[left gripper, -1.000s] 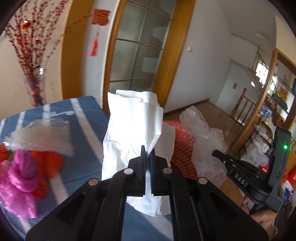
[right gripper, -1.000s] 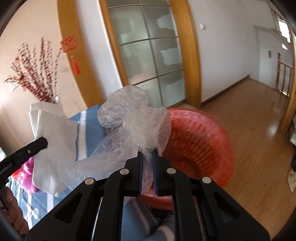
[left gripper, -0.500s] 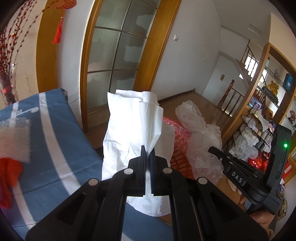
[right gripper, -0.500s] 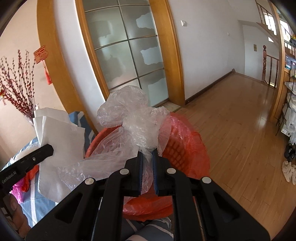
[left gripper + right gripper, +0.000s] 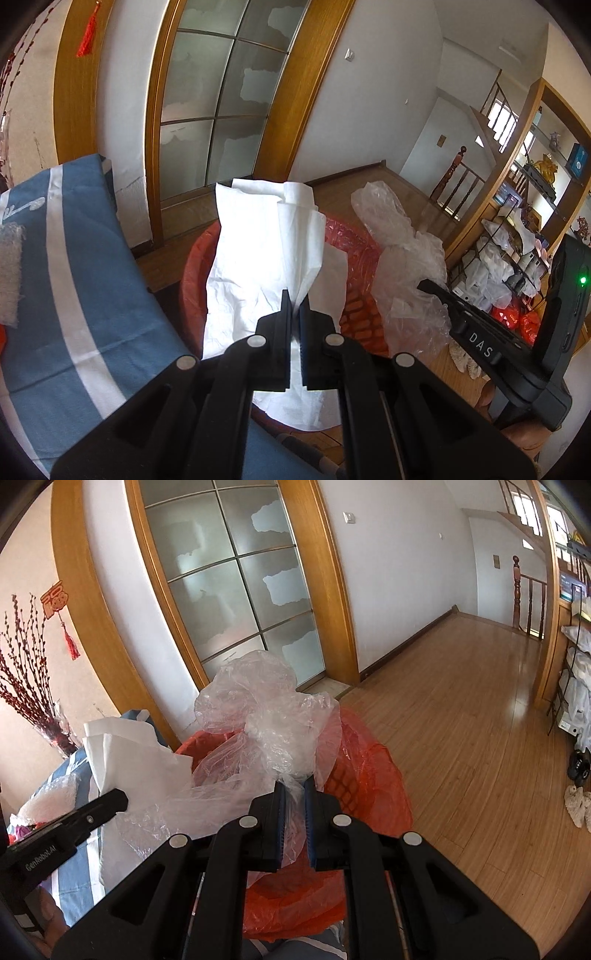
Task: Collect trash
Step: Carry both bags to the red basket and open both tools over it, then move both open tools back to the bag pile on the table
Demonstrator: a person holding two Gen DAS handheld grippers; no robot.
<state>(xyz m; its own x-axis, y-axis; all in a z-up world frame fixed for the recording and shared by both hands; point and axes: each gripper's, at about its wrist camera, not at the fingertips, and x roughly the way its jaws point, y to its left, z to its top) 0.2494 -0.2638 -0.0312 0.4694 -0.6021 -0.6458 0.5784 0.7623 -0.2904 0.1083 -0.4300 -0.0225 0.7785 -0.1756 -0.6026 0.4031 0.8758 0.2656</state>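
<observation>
My left gripper (image 5: 294,300) is shut on a white paper tissue (image 5: 258,258), which hangs above a red mesh basket (image 5: 360,306) lined with a red bag. My right gripper (image 5: 294,788) is shut on a crumpled clear plastic bag (image 5: 258,709), held over the same red basket (image 5: 369,775). In the left wrist view the clear bag (image 5: 402,258) and the other gripper's body sit to the right. The white tissue (image 5: 136,760) shows at the left of the right wrist view.
A blue cloth with white stripes (image 5: 66,280) covers the table at left, with a piece of white foam (image 5: 11,273) on it. Wooden floor (image 5: 461,709) stretches to the right. A glass door with a wooden frame (image 5: 240,590) stands behind. Shelves (image 5: 517,240) stand at far right.
Both grippers have swung right, from over the table to above the red basket, and sunk slightly, each keeping its hold. The pink and red trash on the cloth has left the left view.
</observation>
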